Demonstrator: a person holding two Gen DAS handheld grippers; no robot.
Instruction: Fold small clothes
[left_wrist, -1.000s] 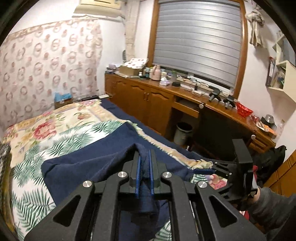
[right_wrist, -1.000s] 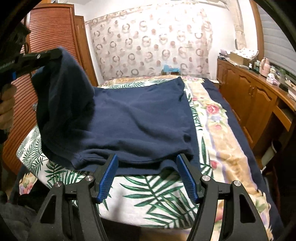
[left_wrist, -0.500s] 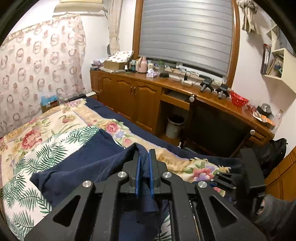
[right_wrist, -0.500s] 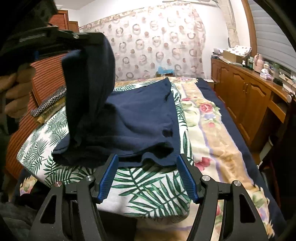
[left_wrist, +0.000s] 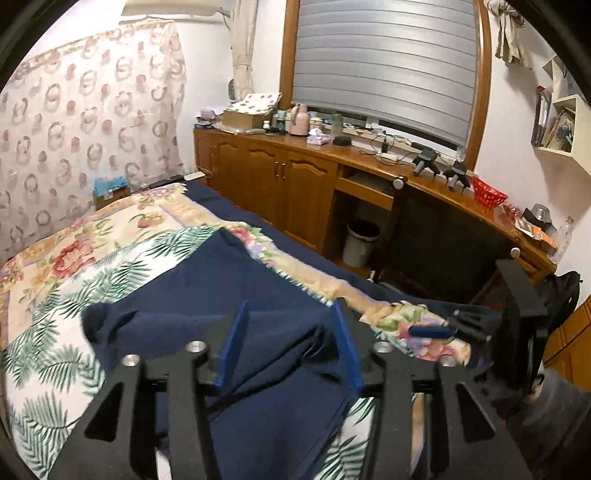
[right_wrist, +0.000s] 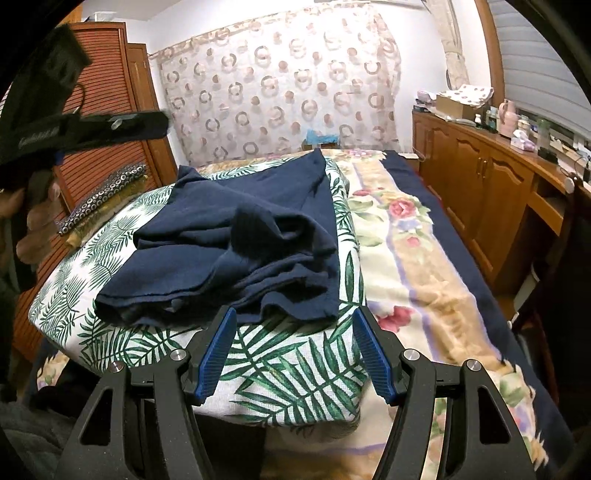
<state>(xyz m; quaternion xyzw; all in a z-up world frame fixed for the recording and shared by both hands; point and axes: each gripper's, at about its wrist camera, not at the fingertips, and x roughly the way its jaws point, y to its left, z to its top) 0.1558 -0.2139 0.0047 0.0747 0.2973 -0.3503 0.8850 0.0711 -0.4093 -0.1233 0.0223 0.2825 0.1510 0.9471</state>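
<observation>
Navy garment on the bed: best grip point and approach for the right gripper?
Take the navy garment at its near hem, by the right corner. It hangs loose and wavy over the palm-print cover, slightly lifted. Come in low from the bed's near edge with the right gripper, already open just short of it; the middle is bunched.

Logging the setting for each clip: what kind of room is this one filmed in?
Most likely a home bedroom. A bed with a floral cover holds the navy garment, a wooden cabinet run cluttered with toiletries lines one wall, and a shuttered window sits above it.
</observation>
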